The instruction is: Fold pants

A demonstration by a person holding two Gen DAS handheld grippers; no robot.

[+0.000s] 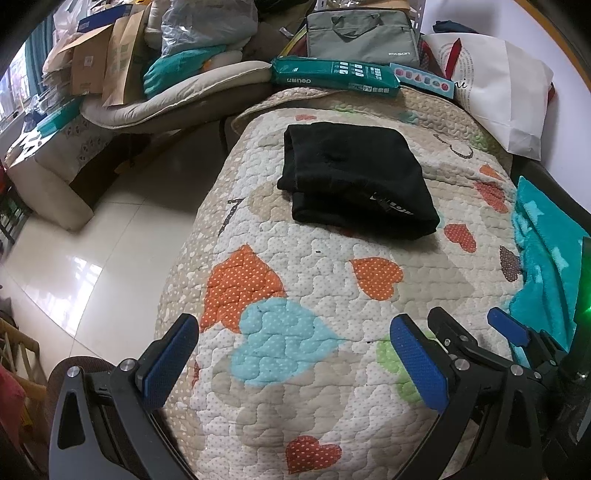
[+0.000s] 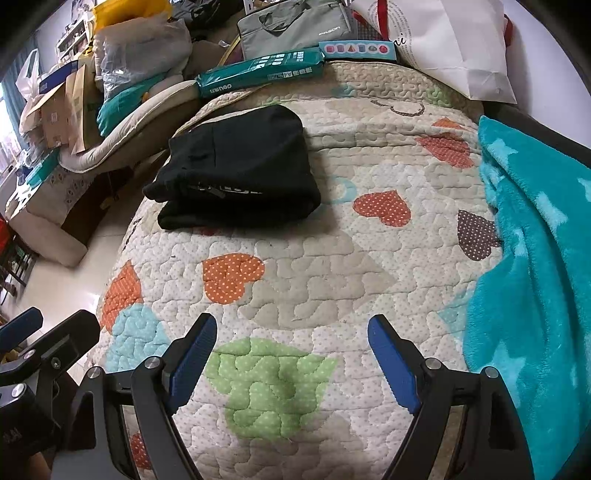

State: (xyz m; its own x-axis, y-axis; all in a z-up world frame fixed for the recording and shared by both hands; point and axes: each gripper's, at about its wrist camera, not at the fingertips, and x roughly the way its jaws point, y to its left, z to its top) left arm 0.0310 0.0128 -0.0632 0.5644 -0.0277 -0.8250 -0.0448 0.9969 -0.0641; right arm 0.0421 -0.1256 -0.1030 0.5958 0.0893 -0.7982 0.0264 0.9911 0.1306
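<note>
We see the black fabric pants [image 1: 354, 177] lying folded into a compact, layered rectangle on the cream quilted bedcover with coloured polka-dot hearts [image 1: 317, 258], toward its far half and nearer its left edge; a strip of white lettering shows on the upper layer near the front fold. Our left gripper [image 1: 295, 347] hangs over the near end of the bedcover with its blue-padded fingers [image 1: 417, 362] spread wide and nothing between them, well apart from the pants. Our right gripper [image 2: 291, 347] sits just beside it, its fingers [image 2: 391, 362] likewise spread and holding nothing, above a light green heart patch [image 2: 269, 384]. From the right wrist view the pants [image 2: 236, 170] lie ahead and to the left. Along the right side of the bedcover a fluffy teal blanket with pale stars [image 2: 535, 258] is draped. At the far end, a teal wrapped paper ream [image 1: 332, 75] rests against the bedcover's edge, with a grey fabric laptop bag [image 1: 362, 33] behind it and a white paper bag [image 1: 502, 92] to the right. To the left, glossy pale floor tiles [image 1: 74, 266] meet a beige sofa piled with cardboard boxes [image 1: 99, 70].
</note>
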